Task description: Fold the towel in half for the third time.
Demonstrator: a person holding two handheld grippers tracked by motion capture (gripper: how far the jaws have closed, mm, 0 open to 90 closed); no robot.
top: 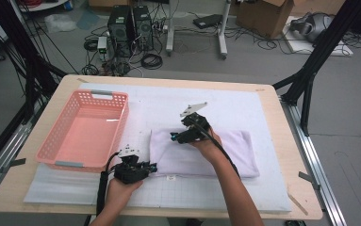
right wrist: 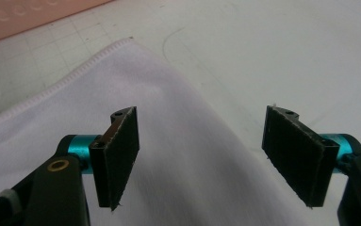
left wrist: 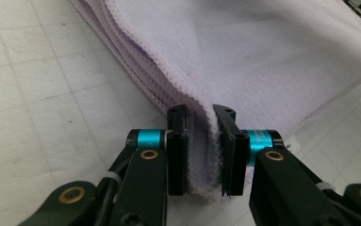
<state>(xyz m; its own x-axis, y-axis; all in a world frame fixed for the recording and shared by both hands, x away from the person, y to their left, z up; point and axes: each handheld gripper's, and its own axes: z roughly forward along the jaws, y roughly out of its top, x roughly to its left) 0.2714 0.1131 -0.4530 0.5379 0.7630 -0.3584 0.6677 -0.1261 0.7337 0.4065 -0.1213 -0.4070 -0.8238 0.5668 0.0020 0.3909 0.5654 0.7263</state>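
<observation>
The left gripper [left wrist: 201, 150] has its two black jaws squeezed tight on the near corner of the towel [left wrist: 263, 61]. The soft purple edge is bunched up between the pads. In the high view this gripper [top: 151, 166] sits low by the towel's [top: 225, 155] left front corner, just next to the pink basket [top: 58, 141].

The right gripper [right wrist: 216, 155] has its jaws wide apart. Nothing is between them. It hangs over the towel [right wrist: 121, 94], near the far left corner, and does not hold it. In the high view it [top: 174, 136] is above the towel's back edge, and the person's hand is behind it.

The towel lies on the white mat [top: 244, 101] in the middle of the table [top: 282, 141]. It is already folded into a long shape, with a few layers stacked at the edge. The basket is empty.

So the job looks partly done. One corner is grabbed. The other corner is not grabbed yet. I think the right gripper needs to come down and pinch its corner next. Then the towel can get one more fold, or maybe go into the basket.
</observation>
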